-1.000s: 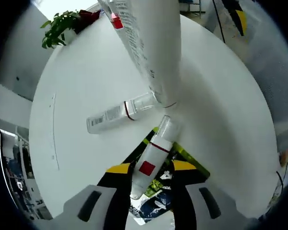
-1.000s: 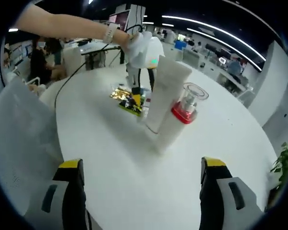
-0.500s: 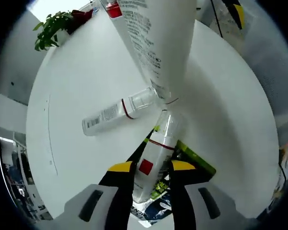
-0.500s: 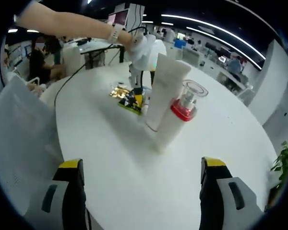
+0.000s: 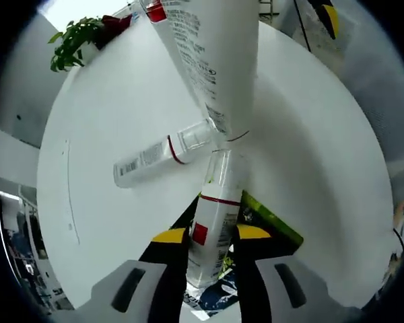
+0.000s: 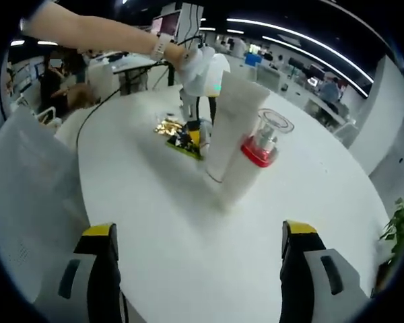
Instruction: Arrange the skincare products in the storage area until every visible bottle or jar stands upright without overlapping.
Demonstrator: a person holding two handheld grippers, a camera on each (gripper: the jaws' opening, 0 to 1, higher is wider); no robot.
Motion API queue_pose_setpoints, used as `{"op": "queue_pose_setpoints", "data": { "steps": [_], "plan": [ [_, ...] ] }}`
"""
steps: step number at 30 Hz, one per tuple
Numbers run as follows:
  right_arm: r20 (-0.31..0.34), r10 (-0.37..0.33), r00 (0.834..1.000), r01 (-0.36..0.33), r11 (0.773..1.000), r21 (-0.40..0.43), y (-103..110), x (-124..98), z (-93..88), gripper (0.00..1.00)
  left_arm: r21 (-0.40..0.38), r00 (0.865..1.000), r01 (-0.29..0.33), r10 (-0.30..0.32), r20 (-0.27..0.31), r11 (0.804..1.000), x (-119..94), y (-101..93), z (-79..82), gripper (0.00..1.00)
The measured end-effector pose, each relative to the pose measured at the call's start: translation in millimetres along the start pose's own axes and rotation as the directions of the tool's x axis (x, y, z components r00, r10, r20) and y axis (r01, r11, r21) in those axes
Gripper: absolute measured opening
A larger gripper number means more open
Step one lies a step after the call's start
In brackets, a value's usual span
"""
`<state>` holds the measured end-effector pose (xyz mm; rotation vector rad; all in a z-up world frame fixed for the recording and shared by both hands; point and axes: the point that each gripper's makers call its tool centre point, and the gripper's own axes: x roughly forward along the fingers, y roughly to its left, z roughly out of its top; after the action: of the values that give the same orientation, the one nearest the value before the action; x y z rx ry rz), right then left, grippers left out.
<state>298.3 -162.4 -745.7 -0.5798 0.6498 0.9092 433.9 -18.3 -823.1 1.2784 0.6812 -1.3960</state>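
Clamping my left gripper point(image 5: 203, 234) on a small clear bottle point(image 5: 211, 225) with a white label and a red square, I see its yellow-tipped jaws pressed against both sides of the label. The bottle lies on the round white table point(image 5: 114, 108), its clear cap end pointing away from me toward the foot of a tall white tube point(image 5: 209, 60) that stands upright. Under the bottle and jaws lie flat sachets point(image 5: 266, 222), green and dark printed. A second clear bottle point(image 5: 158, 153) with a red ring lies on its side just left of the tube's foot, its cap end close to it. A potted plant point(image 5: 74, 40) sits at the far edge of the table.

In the right gripper view my right gripper point(image 6: 196, 259) hangs above the bare near part of the table point(image 6: 155, 229), jaws wide apart with nothing between them. Across the table stand the tube point(image 6: 223, 124) and, just beside it, a white pump bottle point(image 6: 256, 158) with a red collar and a clear cap. Beyond them the left gripper point(image 6: 195, 134) reaches down at the sachets point(image 6: 175, 134), carried by a person's gloved hand point(image 6: 192, 60).
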Motion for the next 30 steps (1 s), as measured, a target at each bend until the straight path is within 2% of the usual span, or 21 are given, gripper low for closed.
{"op": "queue_pose_setpoints", "data": {
  "steps": [1,2,4,12,17,23,26,30],
  "plan": [
    [0.0,0.001,1.0,-0.001,1.0,-0.001,0,0,0.0,0.99,-0.068,1.0,-0.019,0.018,-0.011,0.997,-1,-1.4,-1.7,0.25],
    [-0.001,0.002,1.0,-0.002,1.0,-0.002,1,0,0.1,0.99,-0.079,1.0,-0.021,0.021,-0.011,0.997,-1,-1.8,-1.8,0.25],
    [-0.002,0.003,1.0,-0.003,1.0,-0.004,2,1,0.3,1.0,-0.054,1.0,-0.024,0.024,-0.001,0.998,-3,-4.8,-3.0,0.25],
    [-0.002,0.012,1.0,-0.012,1.0,-0.007,1,4,0.4,0.99,-0.098,0.999,-0.053,0.054,0.006,0.994,-10,-18.1,-5.6,0.24],
    [-0.002,0.016,1.0,-0.016,1.0,-0.007,3,5,1.1,0.99,-0.169,0.997,-0.082,0.082,-0.004,0.982,-13,-22.8,-9.3,0.24],
    [-0.003,0.029,1.0,-0.029,1.0,-0.009,9,5,1.9,0.99,-0.231,0.992,-0.119,0.128,0.023,0.966,-20,-32.3,-7.4,0.23],
    [0.03,0.038,0.999,-0.039,0.999,0.019,11,5,8.3,0.95,-0.266,0.991,-0.119,0.132,0.03,0.957,-22,-42.0,-7.0,0.23],
    [0.067,0.044,0.997,-0.048,0.997,0.065,11,3,13.9,0.92,-0.311,0.984,-0.154,0.175,0.041,0.938,-27,-47.3,-10.9,0.23]
  ]
}}
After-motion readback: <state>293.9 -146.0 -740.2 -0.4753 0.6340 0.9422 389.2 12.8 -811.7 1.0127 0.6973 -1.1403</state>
